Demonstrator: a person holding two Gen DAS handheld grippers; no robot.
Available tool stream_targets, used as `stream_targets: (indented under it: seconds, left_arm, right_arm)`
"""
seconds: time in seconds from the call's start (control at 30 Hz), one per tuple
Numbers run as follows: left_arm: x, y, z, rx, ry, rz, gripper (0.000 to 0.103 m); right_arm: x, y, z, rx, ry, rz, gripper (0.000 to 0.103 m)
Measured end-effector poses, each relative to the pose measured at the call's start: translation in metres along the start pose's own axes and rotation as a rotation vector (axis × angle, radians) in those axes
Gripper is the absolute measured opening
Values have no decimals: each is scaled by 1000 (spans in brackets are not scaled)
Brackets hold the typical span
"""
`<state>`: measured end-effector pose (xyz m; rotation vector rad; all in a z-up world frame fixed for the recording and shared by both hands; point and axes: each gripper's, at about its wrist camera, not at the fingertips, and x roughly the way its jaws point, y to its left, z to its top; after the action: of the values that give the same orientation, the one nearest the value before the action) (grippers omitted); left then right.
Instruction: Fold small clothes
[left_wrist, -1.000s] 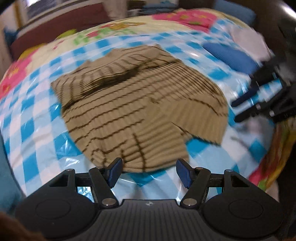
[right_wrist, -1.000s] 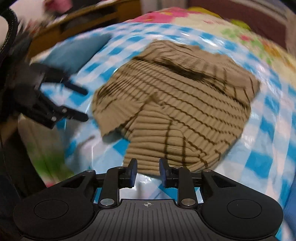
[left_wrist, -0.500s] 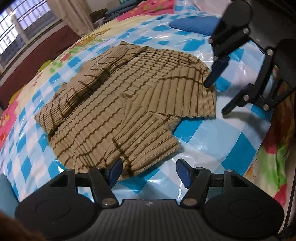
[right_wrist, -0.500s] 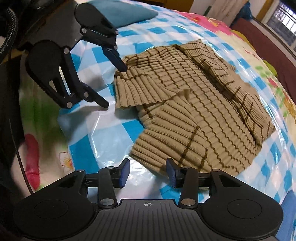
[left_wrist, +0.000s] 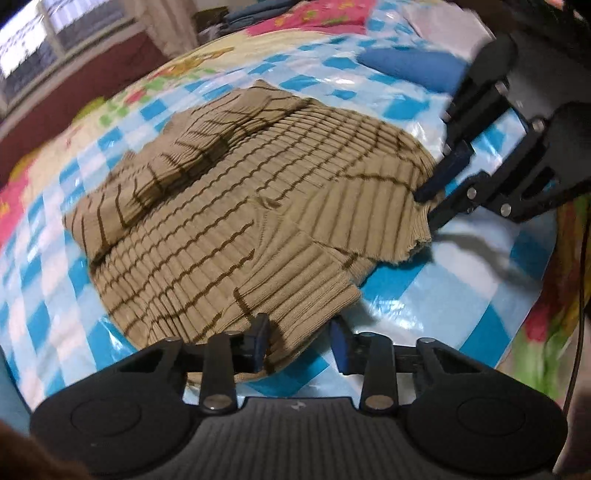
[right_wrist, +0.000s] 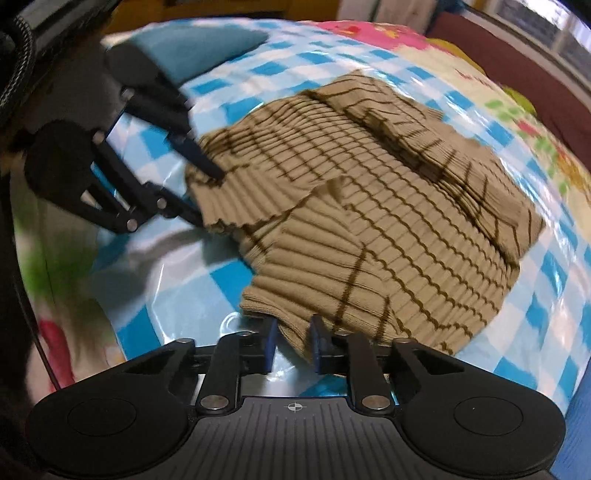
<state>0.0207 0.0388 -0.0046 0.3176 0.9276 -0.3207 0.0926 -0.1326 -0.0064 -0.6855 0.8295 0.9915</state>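
A tan ribbed sweater with dark stripes (left_wrist: 236, 206) lies partly folded on a blue-and-white checked plastic sheet (left_wrist: 461, 280); it also shows in the right wrist view (right_wrist: 388, 206). My left gripper (left_wrist: 299, 341) is open, its jaws around the sweater's near hem corner. My right gripper (right_wrist: 292, 345) has narrowed onto the other hem corner, with fabric between its jaws. In the left wrist view the right gripper (left_wrist: 428, 206) sits at the sweater's right edge. In the right wrist view the left gripper (right_wrist: 208, 199) sits at its left edge.
A blue cushion (left_wrist: 410, 68) lies at the far right of the sheet, seen teal in the right wrist view (right_wrist: 207, 44). A floral bedspread (left_wrist: 303, 22) lies beyond the sheet. A dark red bed frame (left_wrist: 74, 88) and a window are behind.
Both grippers moved in onto the sweater's near hem. The right gripper's jaws narrowed around the fabric. The left gripper's jaws came partly together with fabric between them.
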Motion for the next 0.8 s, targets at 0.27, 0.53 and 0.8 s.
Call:
stream_targets:
  seconds: [0.27,0.53,0.8]
  left_arm:
    - [-8,43,5,-274,-30,-49,25]
    - [-10,89,7,-468,-91,1,22]
    - [-12,101,-1,-493,-95,-47,23]
  right_arm:
    - [-15,-40,5,291,-63,37,2]
    - [-29,-100,5,607,-169,4,1]
    - [-7,-143,-12,801,-159,-72,1]
